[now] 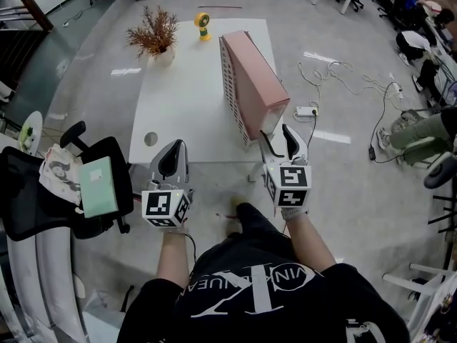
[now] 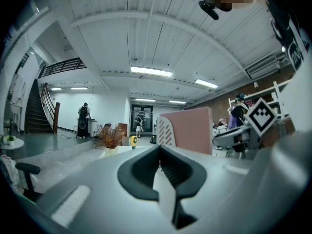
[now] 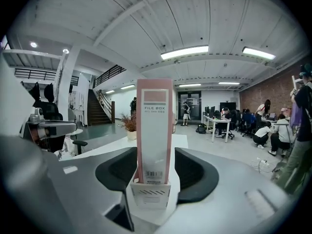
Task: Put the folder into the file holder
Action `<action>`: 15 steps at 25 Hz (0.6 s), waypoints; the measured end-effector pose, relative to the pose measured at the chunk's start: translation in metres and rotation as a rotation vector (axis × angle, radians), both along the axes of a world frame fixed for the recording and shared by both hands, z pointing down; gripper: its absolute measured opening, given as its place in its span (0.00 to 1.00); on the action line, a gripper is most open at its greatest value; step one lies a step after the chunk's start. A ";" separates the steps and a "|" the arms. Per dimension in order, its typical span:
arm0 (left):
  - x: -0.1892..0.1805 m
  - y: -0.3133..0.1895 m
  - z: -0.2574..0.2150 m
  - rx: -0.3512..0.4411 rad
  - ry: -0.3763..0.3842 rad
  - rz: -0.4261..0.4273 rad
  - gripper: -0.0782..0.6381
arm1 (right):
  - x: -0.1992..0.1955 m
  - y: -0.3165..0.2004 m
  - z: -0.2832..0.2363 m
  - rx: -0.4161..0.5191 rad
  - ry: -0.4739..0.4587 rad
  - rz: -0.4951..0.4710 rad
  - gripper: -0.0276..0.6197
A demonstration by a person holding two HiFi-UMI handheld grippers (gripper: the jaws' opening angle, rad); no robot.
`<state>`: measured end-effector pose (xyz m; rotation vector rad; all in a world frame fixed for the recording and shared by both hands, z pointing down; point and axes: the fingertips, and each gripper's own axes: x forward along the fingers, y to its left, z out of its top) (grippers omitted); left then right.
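left gripper (image 1: 176, 148): nearest to you, low at the near edge of the table. The jaws are pressed together with nothing in them. It has no job in this step, so park it there, clear of the holder.

right gripper (image 1: 276, 133): just right of it, nosed up to the near end of the folder. The jaws stand apart with the pink spine framed between them. There's a gap on the right pad and I see no squeeze, so I'd call it let go.

tall pink cardboard file-box folder (image 1: 253, 77): upright on the right side of the table, and it looks already seated in the holder, spine toward you.

white slotted plastic file holder (image 1: 230, 84): hugging the folder's left face, with its low front lip under the spine. Its near end sits right at the table's near right corner.

step, my read: the drop-in looks done, so what's left is backing out. Pull straight back along the spine line with both pads clear. A sideways drag on something this tall and narrow could rock it, and there's not much table at that corner.

white rectangular table (image 1: 178, 106): open surface to the left if you need to nudge the holder inward.

dried brown plant in a white pot (image 1: 153, 33): far left, well apart, no worry.
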<state>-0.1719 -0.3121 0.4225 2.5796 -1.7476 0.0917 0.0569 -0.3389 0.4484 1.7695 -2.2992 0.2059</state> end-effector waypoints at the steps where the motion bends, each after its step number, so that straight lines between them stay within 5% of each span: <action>1: 0.001 0.000 -0.001 0.002 0.001 0.002 0.11 | 0.002 0.001 -0.002 0.004 0.000 0.003 0.41; 15: 0.010 -0.008 -0.009 0.016 0.011 0.014 0.11 | 0.025 0.007 -0.013 0.029 -0.041 0.000 0.07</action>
